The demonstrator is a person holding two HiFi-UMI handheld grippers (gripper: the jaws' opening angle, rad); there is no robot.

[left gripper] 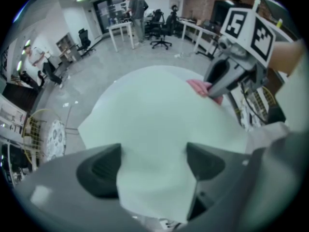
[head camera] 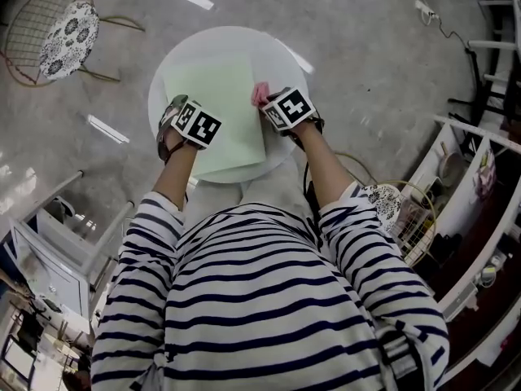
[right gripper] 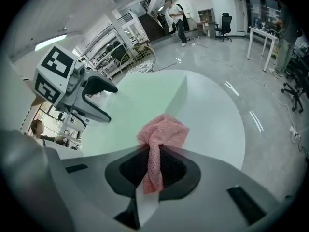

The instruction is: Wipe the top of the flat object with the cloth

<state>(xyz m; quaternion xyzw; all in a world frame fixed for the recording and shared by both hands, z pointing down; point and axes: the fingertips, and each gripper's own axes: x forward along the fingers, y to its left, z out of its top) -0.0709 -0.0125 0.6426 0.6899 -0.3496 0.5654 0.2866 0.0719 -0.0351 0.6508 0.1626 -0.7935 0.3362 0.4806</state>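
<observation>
Two tools over a round white tabletop (head camera: 175, 63), head view: I hold the left tool (head camera: 177, 108) at the pale green sheet (head camera: 216, 104)'s left edge, the right tool (head camera: 269, 108) at its right edge | left gripper view: left tool jaws stand apart, sheet between them | right gripper view: right tool clamps the pink cloth (right gripper: 161, 132), bunched at the sheet's edge.

Head view looks down; all share table (head camera: 282, 62)
</observation>
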